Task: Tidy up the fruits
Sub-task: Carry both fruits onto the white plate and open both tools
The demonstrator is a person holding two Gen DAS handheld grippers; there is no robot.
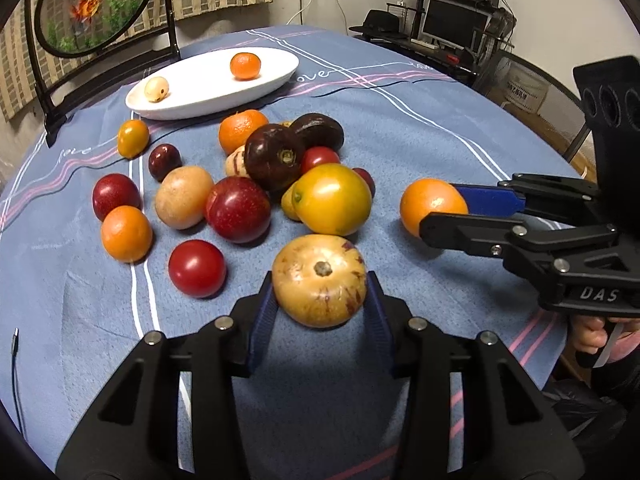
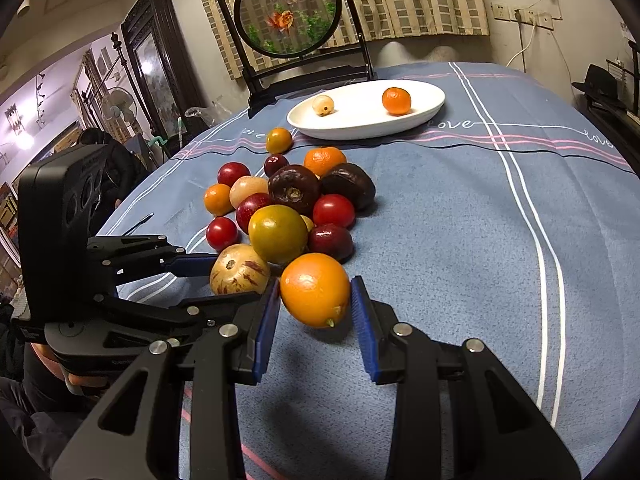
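Note:
A pale yellow fruit with purple streaks (image 1: pixel 320 280) (image 2: pixel 239 270) lies on the blue cloth, and my left gripper (image 1: pixel 320 300) (image 2: pixel 240 280) is shut on it, a blue pad pressed on each side. My right gripper (image 2: pixel 315 300) (image 1: pixel 438 210) is shut on an orange fruit (image 2: pixel 315 294) (image 1: pixel 430 204) at the near right of the pile. Several loose fruits (image 1: pixel 332 200) are heaped mid-table: red, dark purple, yellow-green and orange ones. The white oval plate (image 1: pixel 192 110) (image 2: pixel 360 130) at the back holds a tangerine (image 1: pixel 245 66) and a small pale fruit (image 1: pixel 157 89).
A round fish-painted screen on a black stand (image 1: pixel 96 4) (image 2: pixel 288 12) rises behind the plate. A thin black cable (image 1: pixel 14 360) lies at the cloth's left edge. A hand (image 1: pixel 592 332) grips the right tool. A desk with a monitor (image 1: pixel 456 24) stands beyond the table.

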